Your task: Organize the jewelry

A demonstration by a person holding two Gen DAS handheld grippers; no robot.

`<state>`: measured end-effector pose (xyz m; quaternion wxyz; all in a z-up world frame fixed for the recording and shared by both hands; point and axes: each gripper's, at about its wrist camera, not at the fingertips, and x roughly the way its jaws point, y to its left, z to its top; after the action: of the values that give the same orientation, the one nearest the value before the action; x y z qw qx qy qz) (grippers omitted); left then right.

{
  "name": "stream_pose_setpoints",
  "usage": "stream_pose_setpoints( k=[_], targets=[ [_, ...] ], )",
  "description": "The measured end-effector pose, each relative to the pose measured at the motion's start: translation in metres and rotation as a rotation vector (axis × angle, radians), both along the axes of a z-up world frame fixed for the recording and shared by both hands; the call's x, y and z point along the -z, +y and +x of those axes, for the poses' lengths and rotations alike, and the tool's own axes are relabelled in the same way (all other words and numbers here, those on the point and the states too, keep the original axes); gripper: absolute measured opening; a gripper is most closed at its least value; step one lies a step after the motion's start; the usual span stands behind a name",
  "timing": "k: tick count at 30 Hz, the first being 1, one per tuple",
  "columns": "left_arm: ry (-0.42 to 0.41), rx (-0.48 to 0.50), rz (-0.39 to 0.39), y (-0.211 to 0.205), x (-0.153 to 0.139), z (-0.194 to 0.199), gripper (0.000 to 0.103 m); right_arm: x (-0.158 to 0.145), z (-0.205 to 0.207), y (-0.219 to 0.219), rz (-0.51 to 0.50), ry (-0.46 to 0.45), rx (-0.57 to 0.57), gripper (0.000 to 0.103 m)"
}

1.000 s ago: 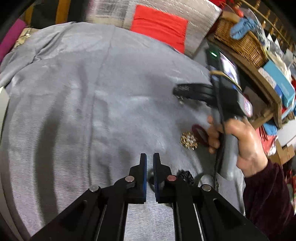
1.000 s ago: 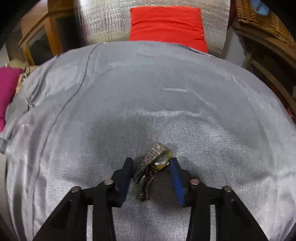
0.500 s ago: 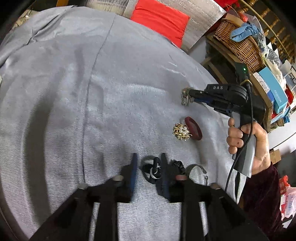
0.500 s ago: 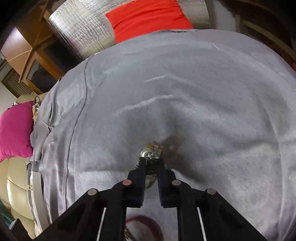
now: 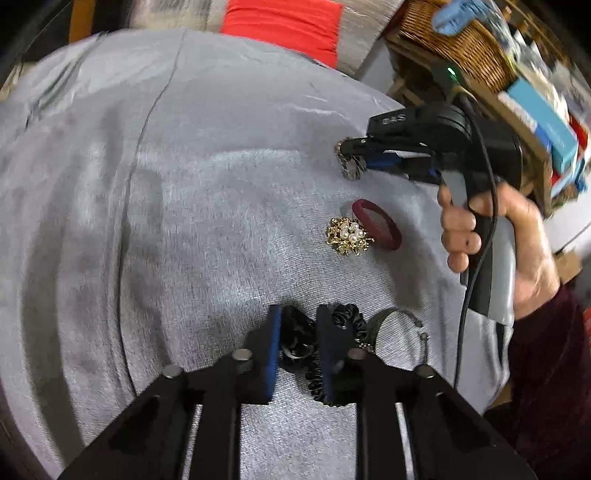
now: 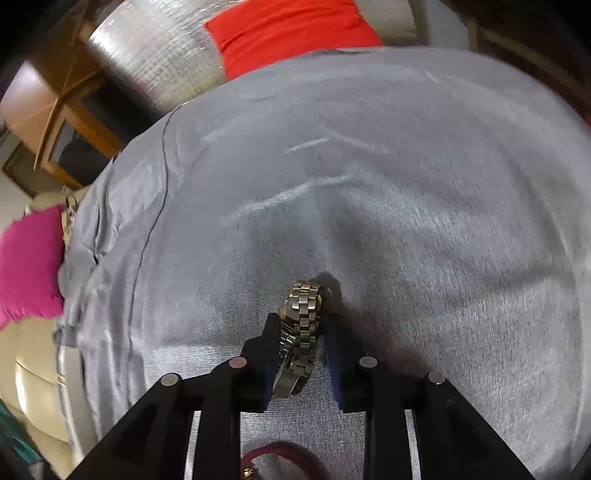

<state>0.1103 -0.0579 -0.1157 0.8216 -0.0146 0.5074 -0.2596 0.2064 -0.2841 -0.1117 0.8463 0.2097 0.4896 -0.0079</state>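
My left gripper (image 5: 298, 315) is open a little, its jaws on either side of a black beaded piece (image 5: 299, 338) on the grey cloth (image 5: 184, 221). A gold and pearl brooch (image 5: 349, 236) and a dark red bangle (image 5: 376, 225) lie ahead, a thin silver bangle (image 5: 402, 325) to the right. My right gripper (image 6: 301, 321), which also shows in the left wrist view (image 5: 351, 155), has its jaws around a steel watch (image 6: 301, 325) that hangs between them just above the cloth.
A red cushion (image 5: 284, 26) on a silver quilted one lies at the cloth's far edge. A wicker basket (image 5: 454, 40) and boxes stand on a wooden shelf at the right. A pink cushion (image 6: 26, 266) is at the left.
My left gripper has opened and moved down over the black beaded piece. My right gripper closed on the watch, and its jaws now stand a bit wider around it.
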Motion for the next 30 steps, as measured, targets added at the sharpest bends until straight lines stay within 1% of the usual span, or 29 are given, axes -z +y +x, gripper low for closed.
stream_pose_setpoints(
  k=[1,4,12,15,19,22,23,25,30],
  targets=[
    [-0.016,0.005,0.01,-0.002,-0.002,-0.001,0.007,-0.001,0.0,0.001,-0.001,-0.005,-0.008,0.013],
    [-0.03,-0.007,0.003,-0.001,-0.006,-0.004,0.007,-0.005,-0.002,0.002,0.001,-0.029,-0.012,0.012],
    [-0.091,-0.091,-0.046,0.041,-0.032,-0.015,0.007,-0.035,-0.012,0.017,0.046,-0.118,-0.072,0.012],
    [-0.107,-0.153,-0.071,0.06,-0.043,-0.018,0.007,-0.046,-0.016,0.026,0.063,-0.14,-0.093,0.012],
    [-0.141,-0.223,-0.064,0.078,-0.052,-0.022,0.007,-0.057,-0.02,0.036,0.104,-0.159,-0.112,0.012],
    [-0.148,-0.291,-0.096,0.095,-0.057,-0.026,0.007,-0.068,-0.025,0.049,0.117,-0.183,-0.131,0.012],
    [-0.157,-0.31,-0.092,0.099,-0.058,-0.027,0.007,-0.07,-0.027,0.053,0.12,-0.189,-0.139,0.012],
    [-0.197,-0.355,-0.07,0.109,-0.065,-0.034,0.007,-0.079,-0.03,0.066,0.133,-0.204,-0.165,0.012],
    [-0.232,-0.456,-0.086,0.141,-0.075,-0.051,0.007,-0.099,-0.041,0.106,0.138,-0.242,-0.24,0.012]
  ],
)
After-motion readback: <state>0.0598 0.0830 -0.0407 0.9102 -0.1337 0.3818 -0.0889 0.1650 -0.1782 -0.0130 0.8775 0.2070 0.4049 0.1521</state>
